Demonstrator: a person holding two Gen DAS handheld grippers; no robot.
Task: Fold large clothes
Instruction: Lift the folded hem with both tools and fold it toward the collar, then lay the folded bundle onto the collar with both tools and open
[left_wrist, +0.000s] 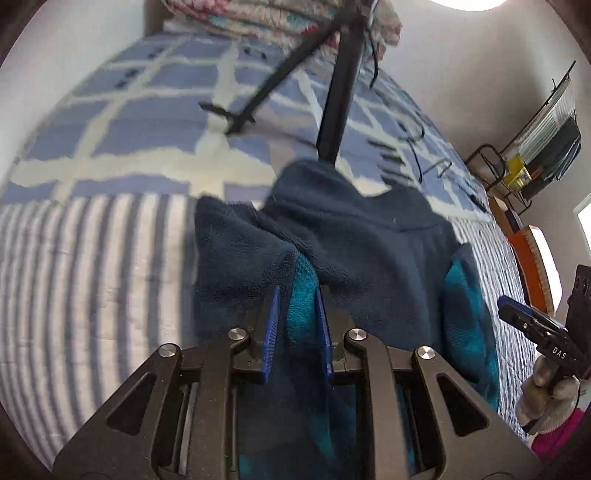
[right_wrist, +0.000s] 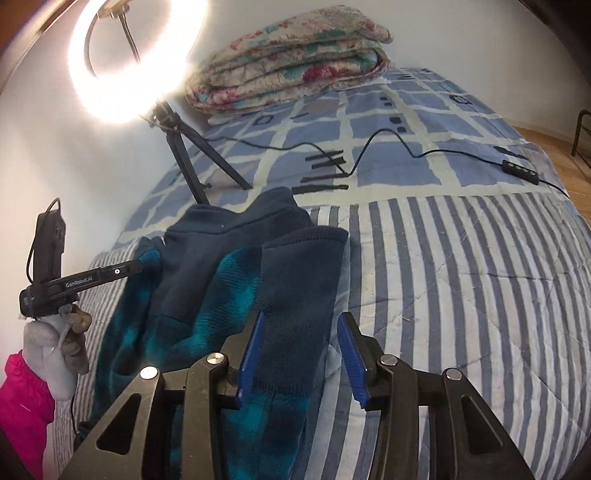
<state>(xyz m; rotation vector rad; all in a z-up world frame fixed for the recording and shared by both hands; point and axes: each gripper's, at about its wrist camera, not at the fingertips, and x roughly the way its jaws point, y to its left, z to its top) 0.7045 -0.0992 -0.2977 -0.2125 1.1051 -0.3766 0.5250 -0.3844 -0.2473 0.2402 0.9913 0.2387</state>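
A dark navy and teal fleece garment (left_wrist: 369, 251) lies partly folded on the striped bedspread (left_wrist: 92, 277). My left gripper (left_wrist: 297, 295) is shut on a teal fold of the fleece between its blue pads. In the right wrist view the fleece (right_wrist: 229, 280) lies ahead and left. My right gripper (right_wrist: 301, 325) is open, its jaws standing either side of the navy sleeve edge without pinching it. The left gripper (right_wrist: 138, 266) shows at the left of that view, its tip at the fleece's left edge.
A ring light (right_wrist: 122, 66) on a black tripod (right_wrist: 192, 162) stands on the bed behind the garment, its cable and remote (right_wrist: 521, 170) trailing right. A folded floral quilt (right_wrist: 295, 62) lies at the bed's head. A wall is at the left, a rack (left_wrist: 535, 147) beside the bed.
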